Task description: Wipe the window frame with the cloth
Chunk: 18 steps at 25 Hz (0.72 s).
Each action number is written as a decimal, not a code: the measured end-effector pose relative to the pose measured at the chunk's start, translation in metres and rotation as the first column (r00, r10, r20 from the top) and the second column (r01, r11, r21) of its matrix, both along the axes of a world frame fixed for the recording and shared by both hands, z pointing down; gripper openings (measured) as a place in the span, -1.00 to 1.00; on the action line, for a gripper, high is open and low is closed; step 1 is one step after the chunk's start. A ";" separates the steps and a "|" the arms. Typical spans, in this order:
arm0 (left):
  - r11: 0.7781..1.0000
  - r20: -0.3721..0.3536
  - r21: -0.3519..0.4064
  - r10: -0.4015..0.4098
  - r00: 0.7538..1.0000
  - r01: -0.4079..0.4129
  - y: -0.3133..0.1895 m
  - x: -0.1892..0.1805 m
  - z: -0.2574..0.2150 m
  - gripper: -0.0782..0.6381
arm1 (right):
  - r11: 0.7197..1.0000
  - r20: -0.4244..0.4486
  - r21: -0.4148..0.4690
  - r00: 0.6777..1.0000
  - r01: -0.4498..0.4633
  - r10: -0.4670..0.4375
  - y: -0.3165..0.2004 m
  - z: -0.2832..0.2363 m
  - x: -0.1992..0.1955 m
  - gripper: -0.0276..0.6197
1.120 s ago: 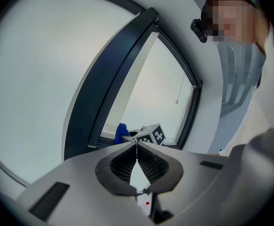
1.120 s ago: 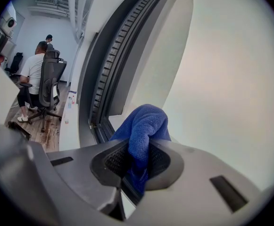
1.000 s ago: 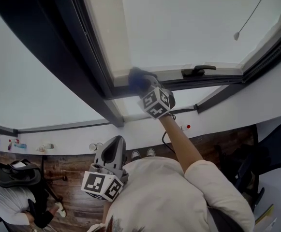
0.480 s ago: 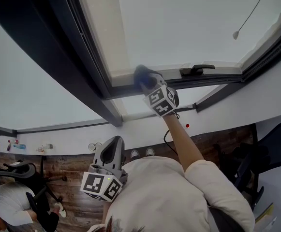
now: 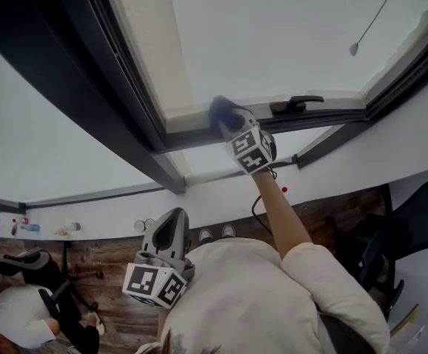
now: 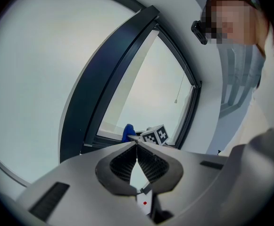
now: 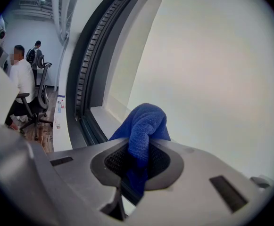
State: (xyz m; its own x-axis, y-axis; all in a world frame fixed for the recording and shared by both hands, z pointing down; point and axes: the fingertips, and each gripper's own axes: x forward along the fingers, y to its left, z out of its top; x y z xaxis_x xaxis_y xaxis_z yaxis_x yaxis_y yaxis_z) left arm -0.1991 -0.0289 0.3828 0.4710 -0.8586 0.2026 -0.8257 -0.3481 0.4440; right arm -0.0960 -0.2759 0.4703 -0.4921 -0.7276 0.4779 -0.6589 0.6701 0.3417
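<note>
Jaws of the right gripper (image 5: 233,126) are pinching one blue cloth (image 7: 144,124), holding it at the bottom rail of the window frame (image 5: 324,116); the left gripper (image 6: 137,145) is hanging low, jaws pressed together, empty.

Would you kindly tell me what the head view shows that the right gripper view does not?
Only the head view shows the left gripper held low, the handle and the cord's pull. Only the right gripper view shows the right gripper with its jaws shut on the cloth, and the ribbed track in the frame. Both show the blue cloth at the frame's lower rail, and the pale pane.
</note>
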 end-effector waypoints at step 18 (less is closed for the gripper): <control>1.000 -0.001 -0.003 0.006 1.000 -0.006 -0.001 0.007 0.001 -0.75 | 0.999 0.096 -0.034 0.995 -0.027 0.030 -0.003 -0.001 0.022 -0.77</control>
State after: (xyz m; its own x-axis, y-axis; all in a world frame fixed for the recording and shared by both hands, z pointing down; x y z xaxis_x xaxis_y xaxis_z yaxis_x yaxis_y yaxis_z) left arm -0.1925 -0.0303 0.3842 0.4760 -0.8552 0.2052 -0.8233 -0.3513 0.4458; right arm -0.0739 -0.2789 0.4693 -0.5161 -0.7269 0.4532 -0.7070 0.6601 0.2538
